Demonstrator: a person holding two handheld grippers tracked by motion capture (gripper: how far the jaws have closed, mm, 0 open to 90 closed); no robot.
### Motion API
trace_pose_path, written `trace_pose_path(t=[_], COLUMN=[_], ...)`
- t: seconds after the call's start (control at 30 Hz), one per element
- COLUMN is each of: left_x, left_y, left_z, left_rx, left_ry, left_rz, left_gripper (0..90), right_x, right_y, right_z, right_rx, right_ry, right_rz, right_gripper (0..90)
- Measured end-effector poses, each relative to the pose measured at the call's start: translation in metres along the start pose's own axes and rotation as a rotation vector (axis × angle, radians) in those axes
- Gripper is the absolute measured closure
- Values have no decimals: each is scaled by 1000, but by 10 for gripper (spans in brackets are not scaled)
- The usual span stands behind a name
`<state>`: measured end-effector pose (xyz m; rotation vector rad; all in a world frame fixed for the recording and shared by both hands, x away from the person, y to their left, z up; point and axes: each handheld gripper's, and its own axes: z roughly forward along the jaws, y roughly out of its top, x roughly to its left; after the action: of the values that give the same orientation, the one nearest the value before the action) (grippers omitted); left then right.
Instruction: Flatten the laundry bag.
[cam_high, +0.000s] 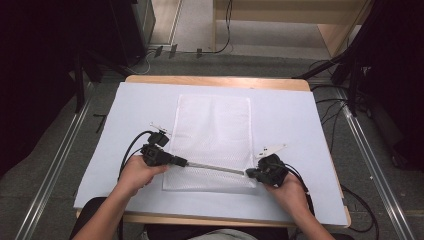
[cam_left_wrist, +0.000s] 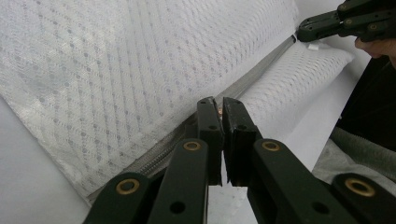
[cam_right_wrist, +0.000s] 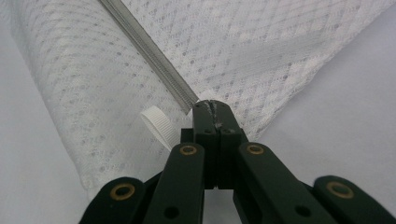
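1. Your mesh bag (cam_high: 212, 142) lies flat in the middle of the table (cam_high: 300, 107), its zipper (cam_high: 215, 168) running across the near end. That's the thing you're working on.
2. Left gripper (cam_high: 183, 161) is on the zipper's left end with its jaws pressed together. In the left gripper view (cam_left_wrist: 223, 108) there's a coppery glint between the tips, so I'd guess you're pinching the zipper pull, but it's too small to be sure.
3. Right gripper (cam_high: 248, 173) is pinched shut on the zipper's right end; the right gripper view (cam_right_wrist: 211, 108) shows the jaws clamped right where the zipper tape stops, beside a small white tab (cam_right_wrist: 158, 125).
4. Why hold it this way? My read: the right side anchors the bag so the fabric stays taut while the left slides along the zipper line. Without that anchor, the mesh would just bunch up.
5. Room to move: the zipper sits close to the table's near edge, so there's not much space toward you. Left and right of the bag it's bare tabletop, and the straight run between your grippers is unobstructed.
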<state>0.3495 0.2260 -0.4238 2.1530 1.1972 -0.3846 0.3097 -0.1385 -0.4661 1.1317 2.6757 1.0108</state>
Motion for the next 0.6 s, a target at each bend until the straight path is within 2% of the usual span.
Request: trace_pose_path(t=[0.07, 0.1, 0.13, 0.33, 0.37, 0.43, 0.57, 0.6], left_x=[2, 3, 3, 3, 3, 7, 6, 7], left_y=[-1, -1, -2, -4, -5, -6, -6, -7], left_z=[-2, -4, -5, -6, -6, -8, -9, -11], left_rx=[-3, -7, -10, -7, -10, -14, -13, -18], left_ry=[23, 2, 15, 7, 28, 11, 9, 27], left_rz=[2, -10, -7, -10, -8, -27, -23, -24], left_gripper=[887, 887, 887, 886, 887, 887, 887, 887], right_x=[0, 0, 1, 0, 0, -1, 0, -1], right_y=[0, 0, 0, 0, 0, 0, 0, 1], right_z=[0, 0, 0, 0, 0, 0, 0, 0], right_rx=[-1, -3, 0, -1, 3, 2, 5, 7], right_ry=[0, -3, -3, 4, 5, 7, 5, 5], right_rz=[-1, 3, 7, -4, -2, -2, -2, -1], right_gripper=[900, 900, 900, 900, 900, 900, 900, 900])
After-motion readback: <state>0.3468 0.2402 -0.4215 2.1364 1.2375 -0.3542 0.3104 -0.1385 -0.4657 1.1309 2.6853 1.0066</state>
